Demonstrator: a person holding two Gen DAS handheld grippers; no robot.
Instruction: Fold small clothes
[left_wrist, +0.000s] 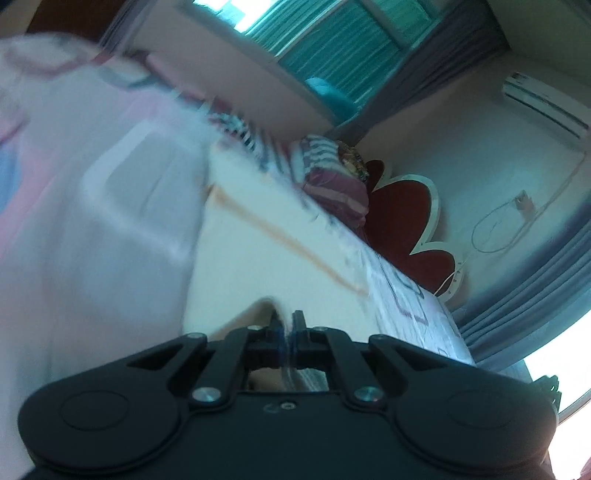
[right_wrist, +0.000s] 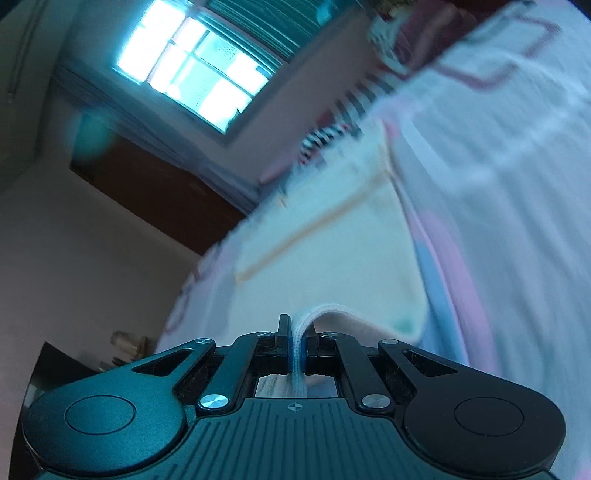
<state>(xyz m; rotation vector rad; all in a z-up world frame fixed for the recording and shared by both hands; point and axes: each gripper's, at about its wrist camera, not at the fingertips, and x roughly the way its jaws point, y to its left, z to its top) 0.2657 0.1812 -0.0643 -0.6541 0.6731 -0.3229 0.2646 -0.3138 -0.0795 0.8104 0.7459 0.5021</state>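
A small cream garment (left_wrist: 266, 236) with a thin orange stripe is lifted off the bed, blurred by motion. My left gripper (left_wrist: 287, 325) is shut on one edge of it, the cloth pinched between the black fingers. In the right wrist view the same cream garment (right_wrist: 332, 251) spreads ahead. My right gripper (right_wrist: 297, 328) is shut on its ribbed white hem, which bunches between the pads. A white, pink and blue cloth (left_wrist: 92, 192) hangs to the left in the left wrist view; that pink and blue cloth (right_wrist: 498, 221) fills the right side of the right wrist view.
A bed sheet (left_wrist: 417, 302) with line patterns lies below. A striped pillow (left_wrist: 332, 173) rests against a red flower-shaped headboard (left_wrist: 402, 221). Grey curtains (left_wrist: 535, 288) hang at the right. A bright window (right_wrist: 192, 62) and dark wooden furniture (right_wrist: 155, 192) show in the right wrist view.
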